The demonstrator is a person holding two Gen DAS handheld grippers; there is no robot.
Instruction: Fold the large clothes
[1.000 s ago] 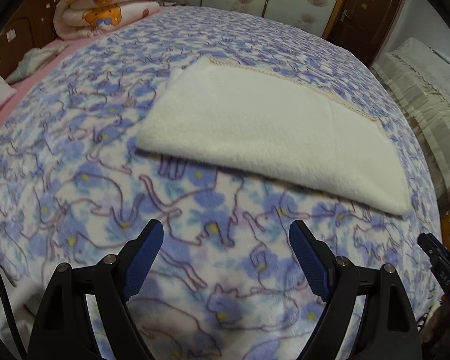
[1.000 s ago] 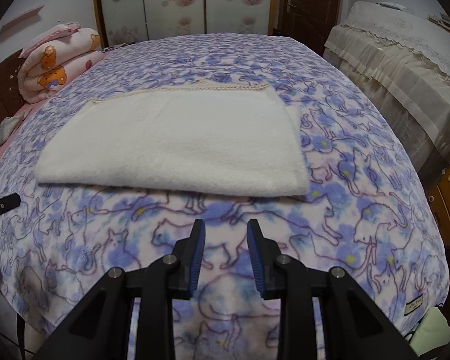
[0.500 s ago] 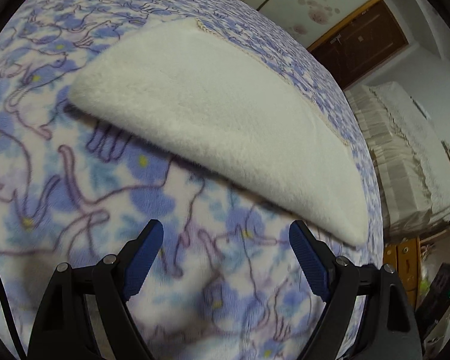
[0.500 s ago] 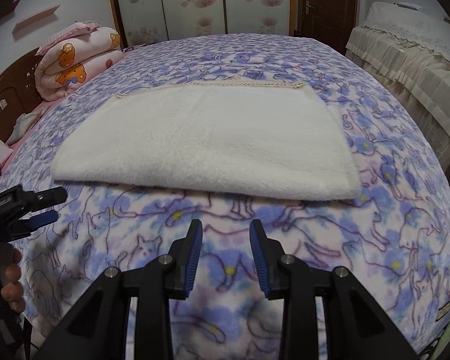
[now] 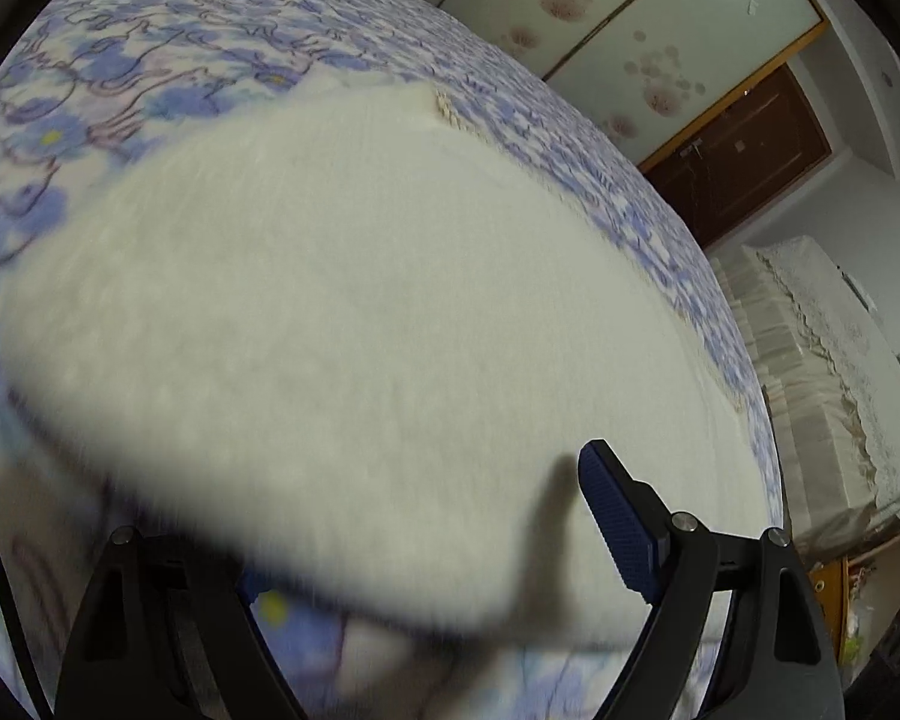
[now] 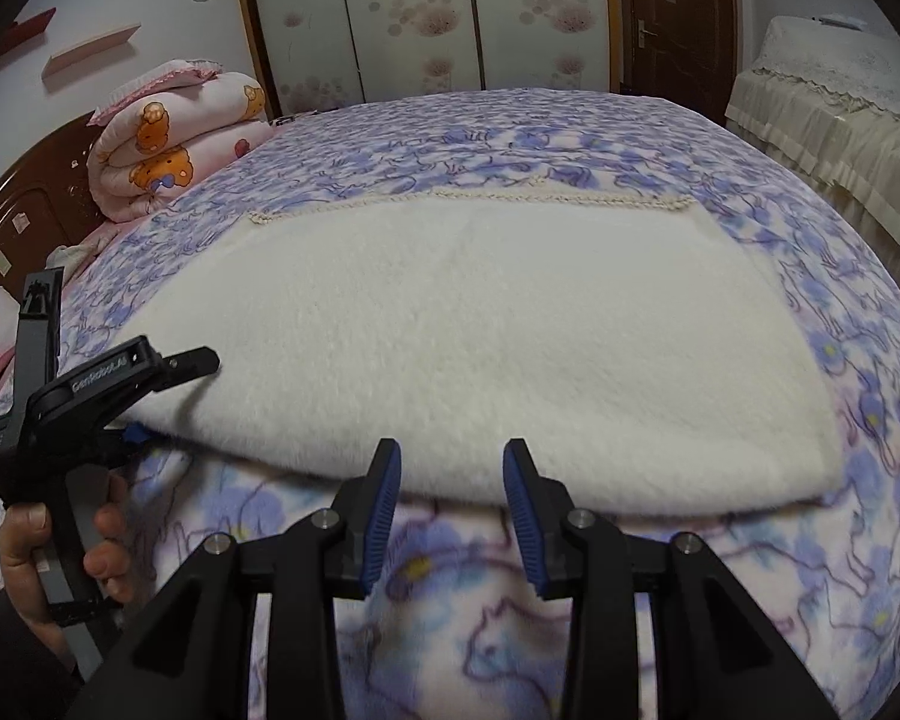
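While jaws straddle it, cream blanket (image 6: 480,324) lies folded.

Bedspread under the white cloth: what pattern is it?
Blue and purple cat outlines with flowers on a pale ground; the bedspread shows best in the right wrist view.

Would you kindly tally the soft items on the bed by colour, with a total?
White: 1, the folded fleece.
Pink with bears: 1, the rolled quilt.
Blue floral: 1, the bedspread under both.
Total: 3.
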